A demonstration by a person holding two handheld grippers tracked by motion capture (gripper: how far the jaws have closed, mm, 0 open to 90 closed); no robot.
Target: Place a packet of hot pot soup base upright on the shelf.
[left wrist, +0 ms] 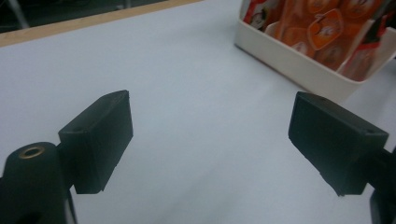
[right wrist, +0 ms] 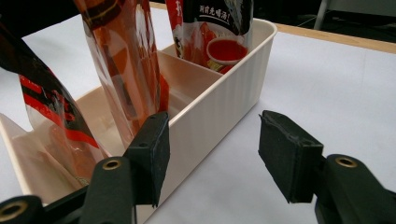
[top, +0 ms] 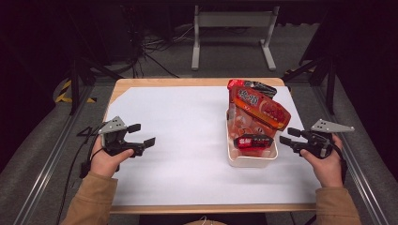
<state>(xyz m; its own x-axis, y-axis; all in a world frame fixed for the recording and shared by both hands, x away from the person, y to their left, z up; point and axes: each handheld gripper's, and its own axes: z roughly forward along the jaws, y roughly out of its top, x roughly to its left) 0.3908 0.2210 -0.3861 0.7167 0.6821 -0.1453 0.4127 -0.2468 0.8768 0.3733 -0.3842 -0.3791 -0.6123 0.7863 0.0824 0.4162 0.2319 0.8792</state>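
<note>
A white ribbed bin [top: 251,160] stands right of the table's middle, with several red and orange snack packets [top: 260,110] standing and leaning in it. My right gripper [top: 287,136] is just right of the bin's near end, open, with nothing between its jaws. In the right gripper view [right wrist: 215,149] the bin's outer wall [right wrist: 219,116] runs between the jaws, untouched, and a clear orange packet [right wrist: 126,60] rises behind the left jaw. My left gripper [top: 141,135] hovers low over the white mat at the left, open and empty [left wrist: 210,144]; the bin [left wrist: 289,60] lies ahead to its right.
A white mat [top: 178,140] covers most of the wooden table [top: 187,82]. A dividing wall [right wrist: 187,70] splits the bin into compartments. Beyond the table's far edge stand a grey metal frame [top: 232,21] and cables on the floor.
</note>
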